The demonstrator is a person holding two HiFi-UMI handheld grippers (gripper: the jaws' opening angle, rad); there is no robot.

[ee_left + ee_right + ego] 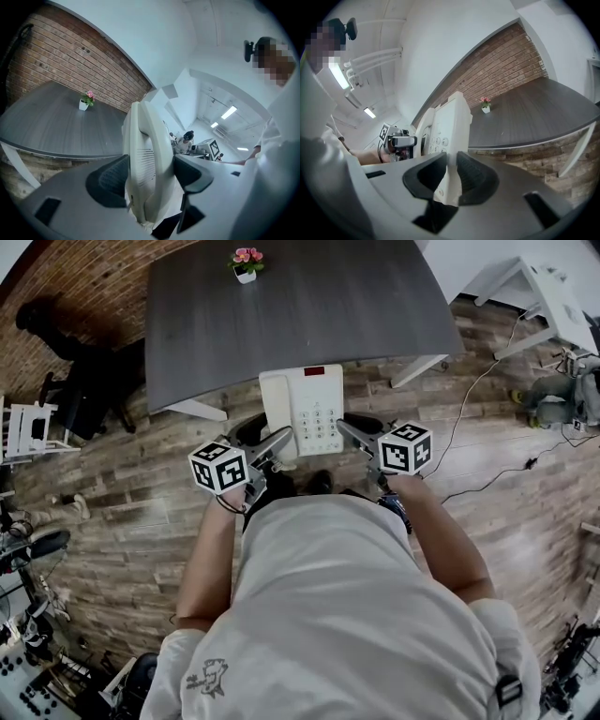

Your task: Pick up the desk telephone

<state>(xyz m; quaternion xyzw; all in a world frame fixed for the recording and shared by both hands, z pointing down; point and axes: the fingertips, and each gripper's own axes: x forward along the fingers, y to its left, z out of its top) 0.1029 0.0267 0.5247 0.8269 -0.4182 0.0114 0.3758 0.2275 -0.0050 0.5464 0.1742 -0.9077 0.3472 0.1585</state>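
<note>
The white desk telephone (305,409) hangs in the air just off the near edge of the dark grey table (281,306), held between both grippers. My left gripper (281,443) is shut on its left side, where the handset (145,159) lies, and both pads press on the casing. My right gripper (349,432) is shut on the thin right edge of the telephone (447,126), next to the keypad. In the left gripper view the left gripper (150,178) holds the telephone on edge. In the right gripper view the right gripper (451,180) clamps that edge.
A small white pot with pink flowers (246,263) stands at the table's far side. A white desk (534,287) is at the back right, with cables (469,399) across the wood floor. A dark chair (84,381) and a white rack (28,427) stand at the left.
</note>
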